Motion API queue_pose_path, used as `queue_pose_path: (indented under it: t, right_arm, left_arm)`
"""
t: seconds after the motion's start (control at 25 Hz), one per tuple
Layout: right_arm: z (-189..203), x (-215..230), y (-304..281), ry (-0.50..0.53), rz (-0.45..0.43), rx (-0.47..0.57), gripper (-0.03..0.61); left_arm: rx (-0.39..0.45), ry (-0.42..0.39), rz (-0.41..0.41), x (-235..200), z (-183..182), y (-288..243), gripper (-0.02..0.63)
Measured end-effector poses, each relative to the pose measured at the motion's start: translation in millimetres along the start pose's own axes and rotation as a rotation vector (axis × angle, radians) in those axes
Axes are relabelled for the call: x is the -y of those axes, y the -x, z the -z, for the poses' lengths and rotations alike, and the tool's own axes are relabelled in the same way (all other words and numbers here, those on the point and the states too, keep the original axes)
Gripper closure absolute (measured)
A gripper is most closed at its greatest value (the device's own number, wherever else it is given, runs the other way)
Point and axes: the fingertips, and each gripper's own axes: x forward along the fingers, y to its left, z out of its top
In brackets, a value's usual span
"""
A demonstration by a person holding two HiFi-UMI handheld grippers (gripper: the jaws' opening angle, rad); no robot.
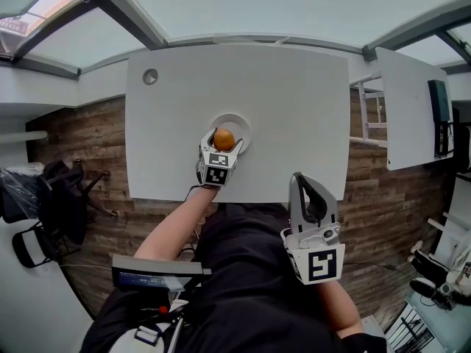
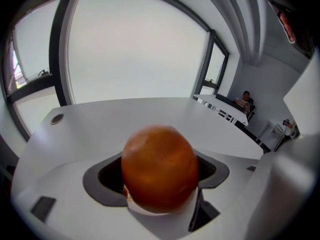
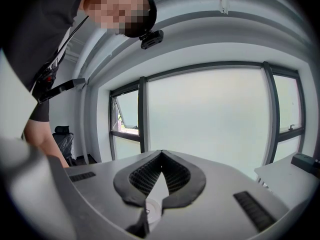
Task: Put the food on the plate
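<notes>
Left gripper (image 1: 219, 151): jaws clenched on the orange (image 1: 224, 138), one on each side of it; in the left gripper view the fruit (image 2: 160, 169) fills the gap between the dark pads.
Orange, position: held over the near-left part of the plate (image 1: 238, 120) as seen in the head view. Cannot tell whether it touches the plate or hangs just above it.
Plate: white, round, on the white table (image 1: 294, 101), a little left of the table's middle and toward its near edge. Nothing else shows on it.
Left arm: bare forearm (image 1: 176, 226) reaches from the near edge out over the table to the gripper.
Right gripper (image 1: 298, 181): off the table, near the person's body, right of the left gripper and well apart from the plate. Jaws pressed together, tips meeting (image 3: 161, 153), nothing between them. Its own view looks at a window (image 3: 210, 119), not at the table.
Table, other: round grommet hole (image 1: 150, 76) at the far-left corner, also in the left gripper view (image 2: 57, 118).
Surroundings: wooden floor (image 1: 88, 138); black chair (image 1: 62, 186) to the left of the table; second white table (image 1: 408, 101) to the right.
</notes>
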Motion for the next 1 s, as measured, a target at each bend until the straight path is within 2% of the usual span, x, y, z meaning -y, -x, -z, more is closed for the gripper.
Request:
queue_pose_path:
  t: [0.36,0.72,1.0]
  right_arm:
    - [-1.0,7.5,7.1,0.011,0.016,0.023,0.580]
    - [6.8,13.1,13.1,0.007,0.021,0.004,0.581]
    - [14.4,17.7,18.7,-0.003,0.032,-0.021,0.581]
  left_arm:
    - [-0.006,-0.021,0.003,3.6,3.1,-7.8,0.261]
    - [-0.030,-0.008,0.010,5.1,8.6,-13.3,0.261]
    - [-0.040,-0.028,0.018,3.8,13.1,-17.7,0.261]
